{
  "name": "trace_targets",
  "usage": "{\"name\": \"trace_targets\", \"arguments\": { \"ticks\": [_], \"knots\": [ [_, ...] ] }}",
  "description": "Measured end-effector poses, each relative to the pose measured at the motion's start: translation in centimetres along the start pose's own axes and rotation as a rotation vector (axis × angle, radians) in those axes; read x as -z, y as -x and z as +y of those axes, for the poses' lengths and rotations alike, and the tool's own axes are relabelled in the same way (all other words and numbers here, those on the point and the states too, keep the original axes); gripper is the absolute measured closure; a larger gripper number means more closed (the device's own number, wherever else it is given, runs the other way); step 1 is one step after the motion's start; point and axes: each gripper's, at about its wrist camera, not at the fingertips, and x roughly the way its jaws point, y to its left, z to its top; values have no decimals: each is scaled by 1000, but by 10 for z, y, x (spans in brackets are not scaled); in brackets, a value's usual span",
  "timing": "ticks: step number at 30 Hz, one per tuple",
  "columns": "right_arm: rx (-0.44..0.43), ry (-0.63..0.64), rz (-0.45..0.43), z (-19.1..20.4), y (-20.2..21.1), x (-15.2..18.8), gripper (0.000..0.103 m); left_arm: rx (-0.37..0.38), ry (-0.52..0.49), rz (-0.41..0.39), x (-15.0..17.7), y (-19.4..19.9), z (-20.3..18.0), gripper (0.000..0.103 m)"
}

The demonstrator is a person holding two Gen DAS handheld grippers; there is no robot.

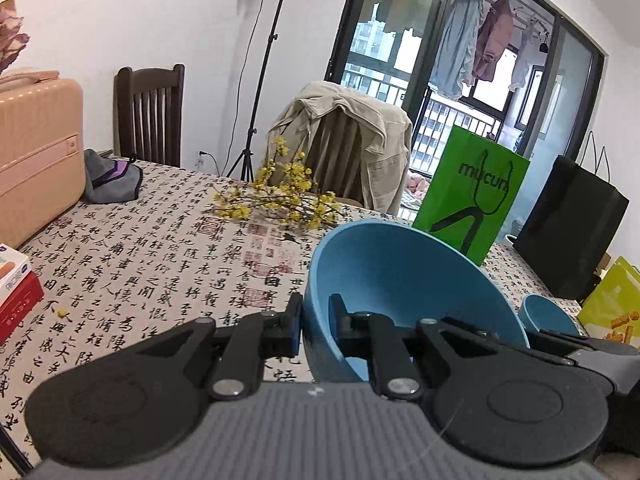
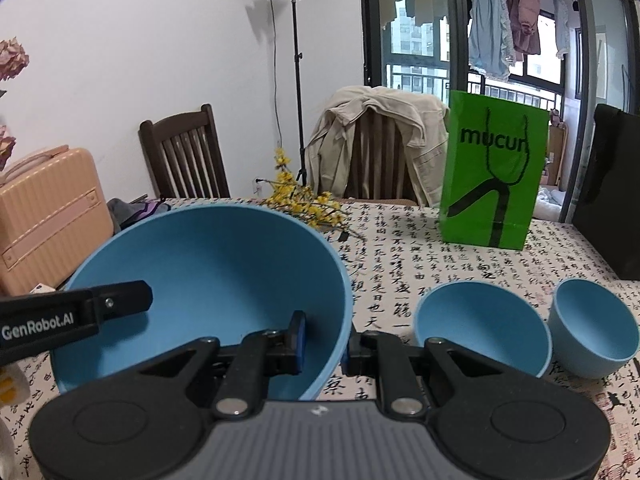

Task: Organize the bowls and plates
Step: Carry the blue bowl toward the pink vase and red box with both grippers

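between both grippers' closed fingers, left (image 1: 316,322) and right (image 2: 325,346), apparently sits the large bowl's (image 2: 208,268) rim.

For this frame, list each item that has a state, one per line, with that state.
Large blue bowl: upright, rim clamped on two sides by both grippers.
Left hand-held gripper: shut on the bowl's rim.
Right hand-held gripper: shut on the bowl's rim.
Medium blue bowl: upright on the table, free.
Small blue cup-shaped bowl: upright, touching the medium bowl.
Green paper bag: standing upright.
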Motion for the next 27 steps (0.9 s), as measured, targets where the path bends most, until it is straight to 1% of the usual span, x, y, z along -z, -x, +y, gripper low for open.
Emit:
{"name": "trace_targets", "arguments": {
  "ticks": [7,19,27],
  "knots": [
    [-24,11,24,18,-7,7,86,-24,14,8,3,2,17,89],
    [-70,32,58,53,-12,19,85,-70,35,9,11,17,48,89],
    [-134,26,96,72,-17,30,86,-121,48,14,19,30,69,89]
  ]
}}
